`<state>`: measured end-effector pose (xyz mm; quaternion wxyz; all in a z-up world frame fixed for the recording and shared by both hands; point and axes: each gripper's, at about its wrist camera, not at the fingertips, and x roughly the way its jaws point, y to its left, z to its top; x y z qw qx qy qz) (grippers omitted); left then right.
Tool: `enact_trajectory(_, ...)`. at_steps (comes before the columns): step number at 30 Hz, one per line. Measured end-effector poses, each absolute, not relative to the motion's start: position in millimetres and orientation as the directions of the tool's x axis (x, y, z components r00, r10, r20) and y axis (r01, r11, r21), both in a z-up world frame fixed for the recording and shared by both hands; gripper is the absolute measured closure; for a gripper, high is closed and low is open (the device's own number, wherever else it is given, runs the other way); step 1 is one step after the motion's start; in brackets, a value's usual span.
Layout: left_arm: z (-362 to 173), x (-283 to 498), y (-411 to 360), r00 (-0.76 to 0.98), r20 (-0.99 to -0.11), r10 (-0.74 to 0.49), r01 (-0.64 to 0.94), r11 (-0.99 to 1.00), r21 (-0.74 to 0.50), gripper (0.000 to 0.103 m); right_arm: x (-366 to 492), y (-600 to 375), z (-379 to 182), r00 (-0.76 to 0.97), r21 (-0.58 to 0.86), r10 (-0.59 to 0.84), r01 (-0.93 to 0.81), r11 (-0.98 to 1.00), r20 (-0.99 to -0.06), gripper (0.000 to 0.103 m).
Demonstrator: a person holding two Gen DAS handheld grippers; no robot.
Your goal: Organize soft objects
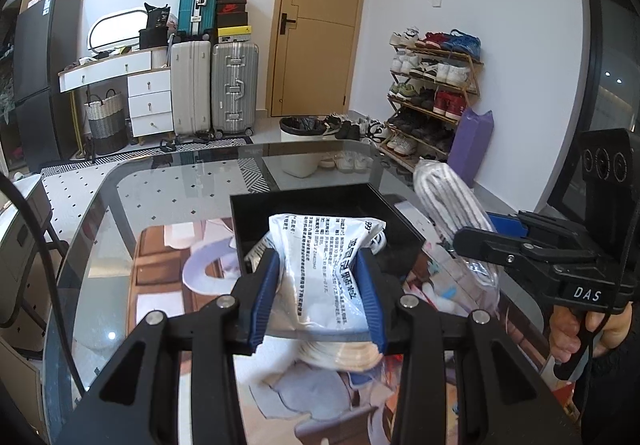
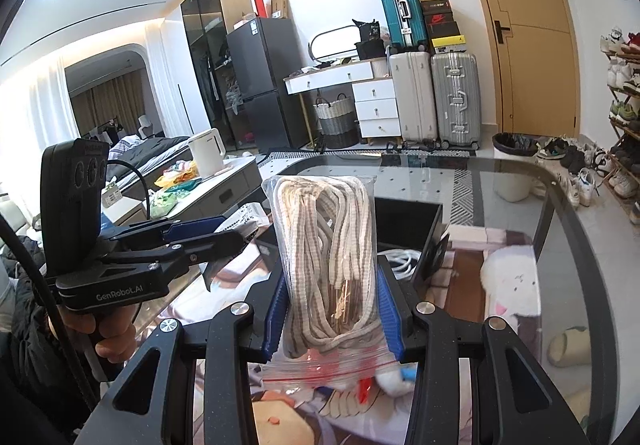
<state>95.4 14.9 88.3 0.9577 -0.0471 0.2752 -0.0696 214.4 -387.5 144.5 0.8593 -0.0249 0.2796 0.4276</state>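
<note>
Glass surface point(image 1: 120, 229) with a black box point(image 1: 316, 205) below both tongs — left point(image 1: 316, 285) clamped on a printed pouch point(image 1: 324, 257), right point(image 2: 332, 305) on a lace bag point(image 2: 324, 245).

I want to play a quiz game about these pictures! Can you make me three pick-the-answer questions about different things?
1. Where is the open black box?
A. on the glass table
B. on the floor
C. on the shoe rack

2. What colour are the ridged pads on the gripper fingers?
A. red
B. blue
C. green

3. What is the right gripper doing with the clear zip bag of striped white laces?
A. hovering over it
B. squeezing it
C. pushing it flat

Answers: 1 A, the box rests on the glass table; 2 B, the pads show blue; 3 B, both pads press the bag's sides.
</note>
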Motion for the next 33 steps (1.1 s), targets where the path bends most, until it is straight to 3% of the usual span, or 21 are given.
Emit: enact_trajectory(33,66.1,175.9,21.7,0.818,-0.564,-0.110,0.054,0.992,-0.115,0.064,298.8,-334.4,133.0,0.475,0.159,0.645,-0.719,0.677,-0.599,0.062)
